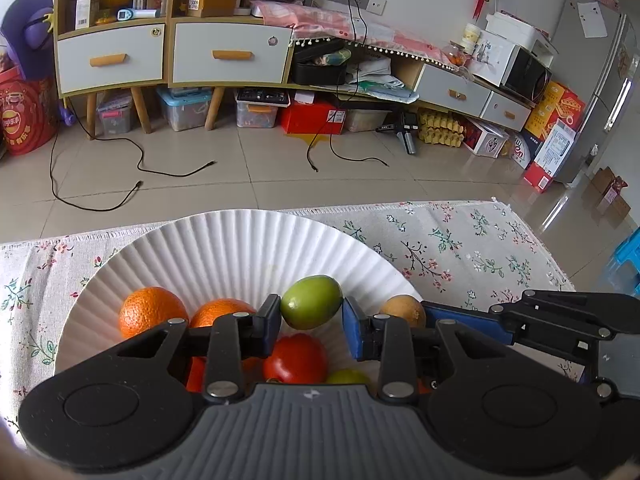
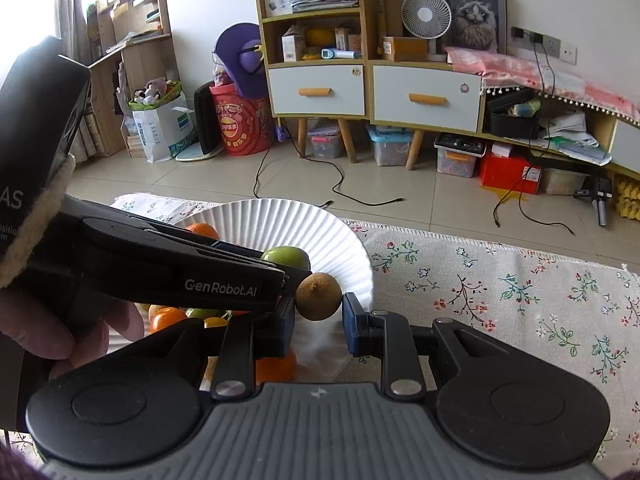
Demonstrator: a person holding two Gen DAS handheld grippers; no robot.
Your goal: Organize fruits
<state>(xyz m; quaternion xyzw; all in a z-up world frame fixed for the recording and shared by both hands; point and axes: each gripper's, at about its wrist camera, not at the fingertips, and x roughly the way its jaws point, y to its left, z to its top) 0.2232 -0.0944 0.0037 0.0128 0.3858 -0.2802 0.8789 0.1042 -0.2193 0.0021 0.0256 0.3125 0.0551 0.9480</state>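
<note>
Floral cloth (image 1: 460,248) on a table, tiled floor (image 1: 240,160) beyond
Left gripper (image 1: 311,320) grips a green fruit (image 1: 311,307) over the paper plate (image 1: 240,248); right gripper (image 2: 319,312) clamps a brown fruit (image 2: 319,297) at its rim

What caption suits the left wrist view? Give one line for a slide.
Left tongs grip a green fruit above a paper plate of oranges.

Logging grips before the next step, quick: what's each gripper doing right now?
Left gripper: closed on the green fruit, above the paper plate.
Right gripper: closed on the brown fruit.
</note>
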